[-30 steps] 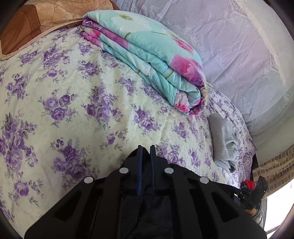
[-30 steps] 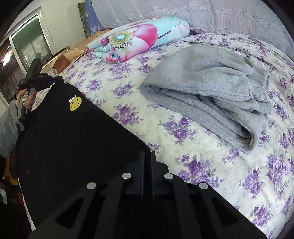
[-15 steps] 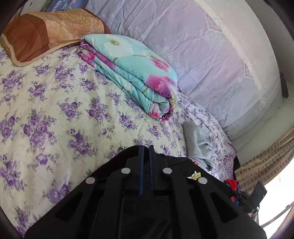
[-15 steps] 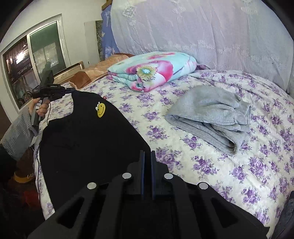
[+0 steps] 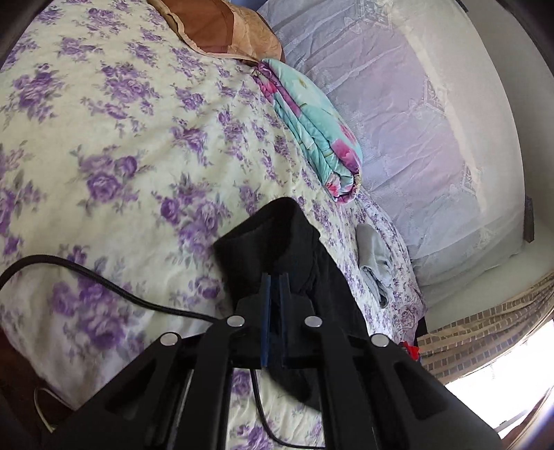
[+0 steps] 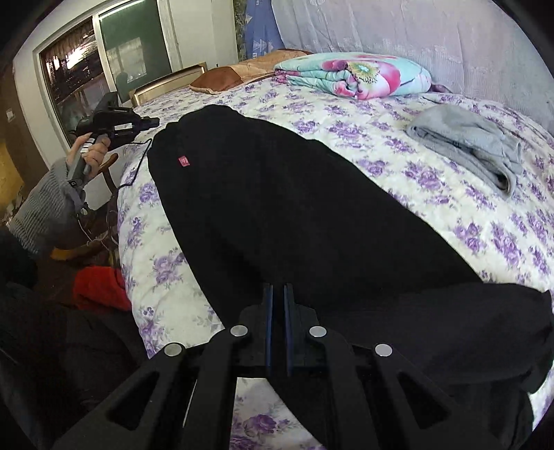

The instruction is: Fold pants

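Black pants (image 6: 294, 207) lie spread across the near edge of the flowered bed. My right gripper (image 6: 278, 290) is shut on the pants' near end, low over the bed edge. My left gripper (image 5: 274, 280) is shut on the other end of the black pants (image 5: 297, 242), whose hem stands bunched up in front of the blue pads. In the right wrist view the left gripper (image 6: 117, 121) shows at the far left, held in a hand, beside the pants' far end with its small red label (image 6: 182, 161).
Folded grey pants (image 6: 467, 145) lie at the right of the bed and show small in the left wrist view (image 5: 374, 263). A folded floral quilt (image 6: 356, 74) and a brown pillow (image 5: 221, 31) lie at the back. A black cable (image 5: 114, 290) runs over the bed edge. Something red (image 6: 98, 289) lies on the floor.
Both grippers have come down with the pants. The pants, held up half a second ago with a smiley patch showing, now lie flat on the bed with the red label up.
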Available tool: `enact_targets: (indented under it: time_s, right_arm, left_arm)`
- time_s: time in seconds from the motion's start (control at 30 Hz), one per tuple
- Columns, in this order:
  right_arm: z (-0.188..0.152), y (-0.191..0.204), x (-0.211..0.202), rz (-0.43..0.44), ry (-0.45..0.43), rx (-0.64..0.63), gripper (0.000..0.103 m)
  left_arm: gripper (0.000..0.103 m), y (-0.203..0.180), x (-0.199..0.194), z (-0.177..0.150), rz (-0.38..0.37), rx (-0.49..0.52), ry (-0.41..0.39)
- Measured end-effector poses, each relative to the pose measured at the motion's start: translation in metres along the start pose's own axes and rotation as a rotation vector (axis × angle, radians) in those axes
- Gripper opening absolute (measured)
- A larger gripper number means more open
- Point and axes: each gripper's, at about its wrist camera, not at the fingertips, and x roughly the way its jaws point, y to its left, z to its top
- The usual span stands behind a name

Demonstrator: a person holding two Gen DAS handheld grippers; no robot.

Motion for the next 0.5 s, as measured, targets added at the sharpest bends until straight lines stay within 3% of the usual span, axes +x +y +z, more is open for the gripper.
enact_targets:
  time_s: [0.1,0.17,0.2,0.5]
  right_arm:
    - [-0.003,-0.004,0.001,0.002,-0.014,0.039,0.006]
    - [-0.001,-0.003,0.000,-0.006,-0.022,0.038,0.006]
    - [-0.001,-0.002,-0.002,-0.010,-0.026,0.036,0.006]
    - [-0.006,-0.004,-0.004,0.009,-0.039,0.080,0.006]
  left_arm:
    - [0.008,-0.015,-0.005,-0.006,-0.015,0.027,-0.005]
    - [0.030,-0.031,-0.002,-0.002,-0.029,0.047,-0.008]
    - [0.049,-0.039,0.005,0.001,-0.001,0.047,-0.002]
    - [0.051,-0.048,0.062,0.008,0.203,0.003,0.116]
